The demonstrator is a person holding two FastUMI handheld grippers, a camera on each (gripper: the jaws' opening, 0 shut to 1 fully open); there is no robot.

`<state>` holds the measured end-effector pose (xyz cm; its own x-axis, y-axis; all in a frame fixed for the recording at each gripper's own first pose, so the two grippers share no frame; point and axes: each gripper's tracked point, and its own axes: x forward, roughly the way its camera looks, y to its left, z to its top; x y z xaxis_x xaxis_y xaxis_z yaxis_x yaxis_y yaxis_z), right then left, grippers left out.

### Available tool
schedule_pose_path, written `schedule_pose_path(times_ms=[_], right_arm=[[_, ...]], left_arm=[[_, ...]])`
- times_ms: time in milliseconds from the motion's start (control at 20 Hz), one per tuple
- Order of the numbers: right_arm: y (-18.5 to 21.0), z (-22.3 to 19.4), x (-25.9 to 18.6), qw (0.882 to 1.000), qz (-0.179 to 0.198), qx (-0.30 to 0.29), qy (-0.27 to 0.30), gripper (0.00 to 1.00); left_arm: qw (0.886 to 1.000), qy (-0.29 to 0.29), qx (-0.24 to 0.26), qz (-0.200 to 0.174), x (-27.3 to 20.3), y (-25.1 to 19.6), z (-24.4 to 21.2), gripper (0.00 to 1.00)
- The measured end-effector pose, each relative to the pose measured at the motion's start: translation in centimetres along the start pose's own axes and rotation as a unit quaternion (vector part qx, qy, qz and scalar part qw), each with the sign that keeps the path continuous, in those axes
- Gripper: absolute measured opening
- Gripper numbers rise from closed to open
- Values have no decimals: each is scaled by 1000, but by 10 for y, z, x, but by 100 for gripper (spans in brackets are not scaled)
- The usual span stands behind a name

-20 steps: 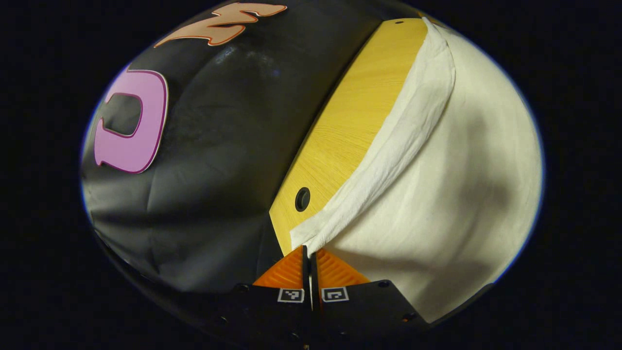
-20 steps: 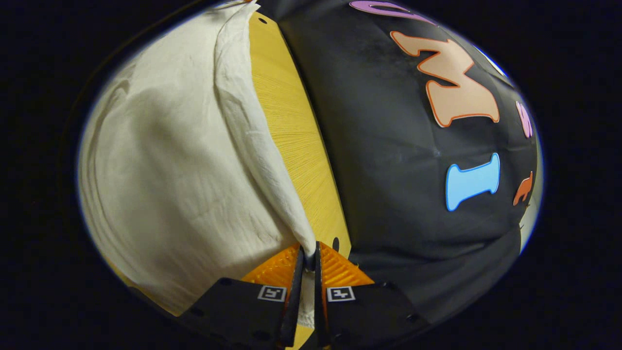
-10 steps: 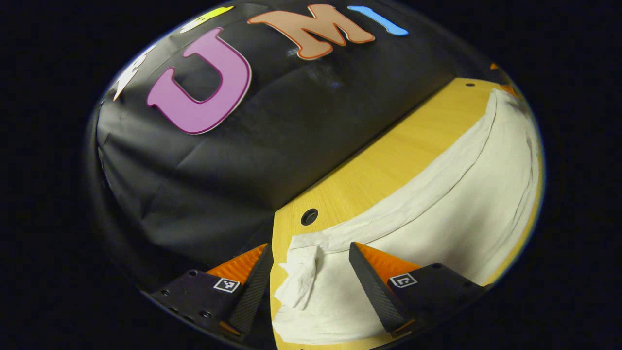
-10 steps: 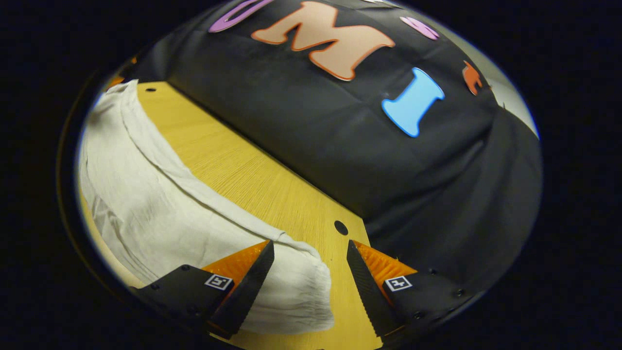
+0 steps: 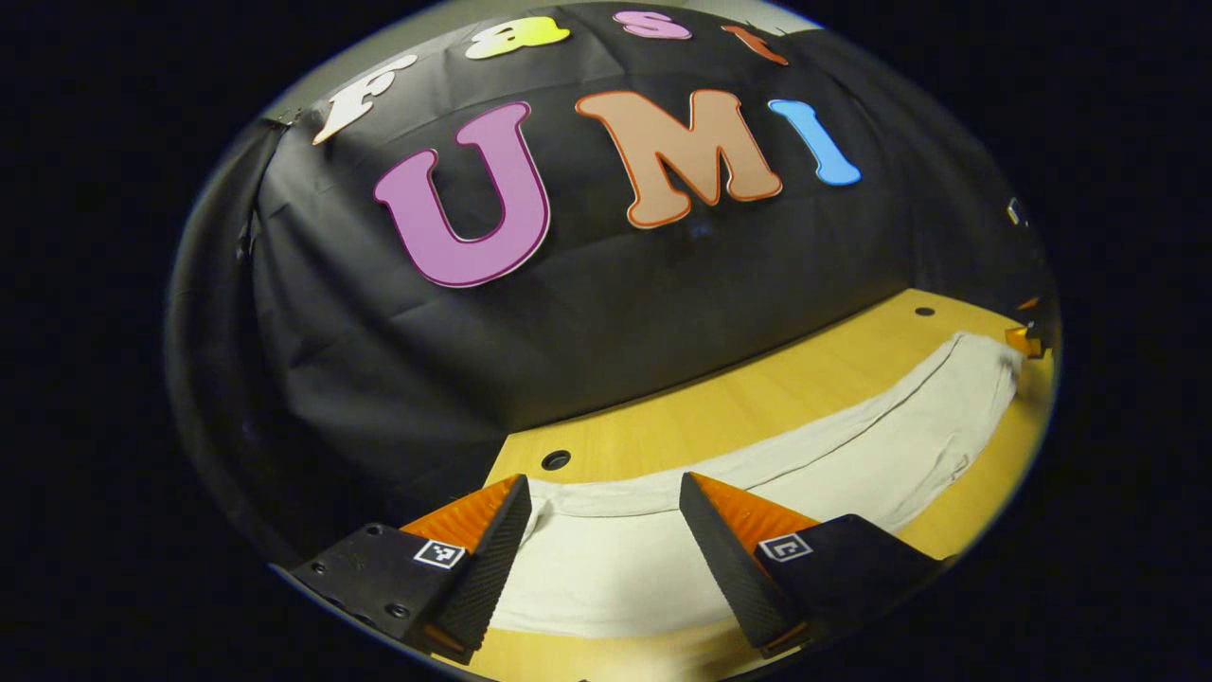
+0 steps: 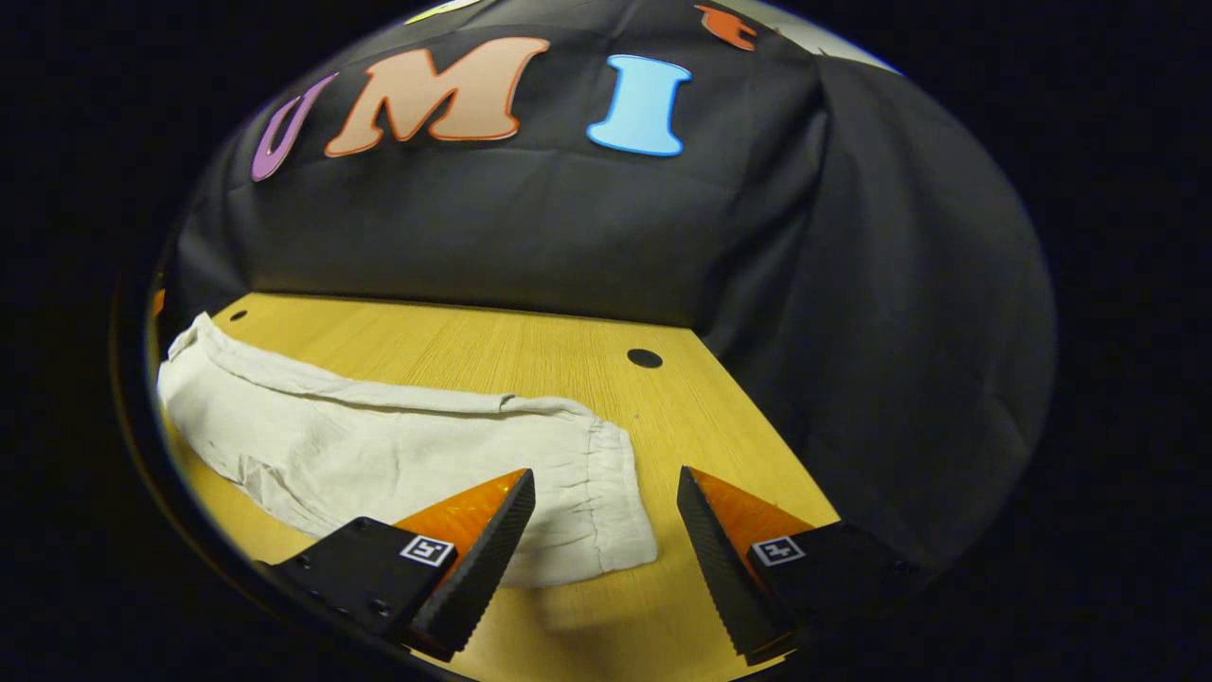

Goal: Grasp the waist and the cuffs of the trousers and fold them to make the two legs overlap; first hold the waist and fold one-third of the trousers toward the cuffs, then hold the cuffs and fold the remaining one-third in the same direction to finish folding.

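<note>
Lying flat on the wooden table [image 6: 530, 350], the white trousers [image 6: 379, 445] now rest as one long strip, legs overlapped, having been released within the last second. Left gripper [image 5: 601, 540] and right gripper [image 6: 606, 530], clamped on cloth a second ago, now hover with fingers wide, so the waist fold likely comes next.

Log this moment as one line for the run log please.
left gripper: open, above trousers | right gripper: open, above waist end | trousers: flat on table, legs overlapped
</note>
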<state>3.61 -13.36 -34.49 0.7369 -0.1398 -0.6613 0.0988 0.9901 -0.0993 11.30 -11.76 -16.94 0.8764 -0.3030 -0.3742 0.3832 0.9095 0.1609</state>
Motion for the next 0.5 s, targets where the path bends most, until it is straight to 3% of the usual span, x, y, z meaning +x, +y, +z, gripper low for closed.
schedule_pose_path(times_ms=[150,350,400,450,500], right_arm=[[-7,-23,3,996,3,81,30,100],[-7,-47,5,978,5,195,80,97],[-6,-50,6,973,6,213,86,90],[-5,-55,9,969,7,229,92,89],[-4,-59,11,965,9,244,98,95]], left_arm=[[1000,-17,5,-2,-22,-13,22,96],[1000,-22,11,-9,-41,-33,30,96],[1000,-20,12,-10,-44,-36,30,96],[1000,-17,13,-11,-47,-38,28,96],[1000,-16,15,-11,-49,-40,28,96]])
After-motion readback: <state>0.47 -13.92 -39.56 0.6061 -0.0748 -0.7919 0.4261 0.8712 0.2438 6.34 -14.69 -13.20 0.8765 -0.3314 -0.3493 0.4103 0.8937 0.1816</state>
